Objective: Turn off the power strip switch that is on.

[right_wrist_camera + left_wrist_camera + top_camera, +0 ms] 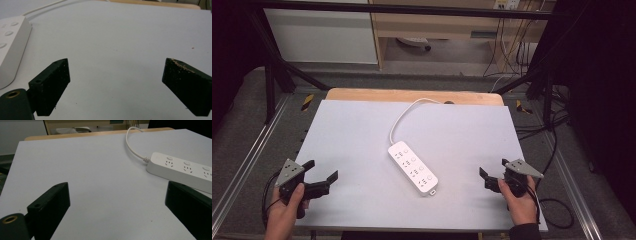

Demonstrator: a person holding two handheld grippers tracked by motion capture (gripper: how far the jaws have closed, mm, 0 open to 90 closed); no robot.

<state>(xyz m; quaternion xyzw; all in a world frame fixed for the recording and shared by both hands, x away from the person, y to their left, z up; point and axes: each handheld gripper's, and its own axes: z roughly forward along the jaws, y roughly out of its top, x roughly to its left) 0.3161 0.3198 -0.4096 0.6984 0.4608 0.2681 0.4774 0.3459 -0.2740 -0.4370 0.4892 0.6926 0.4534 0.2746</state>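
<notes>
A white power strip lies diagonally in the middle of the table, its white cord curving away to the far edge. The strip appears at the right of the left gripper view, and the strip sits at the left edge of the right gripper view. My left gripper is held low at the near left, open and empty. My right gripper is at the near right, open, with nothing between its jaws. Both grippers stand well apart from the strip.
The table has a pale grey top with a wooden strip along its far edge. Black frame posts stand around it, and cables lie on the floor at the right. A wooden cabinet stands beyond.
</notes>
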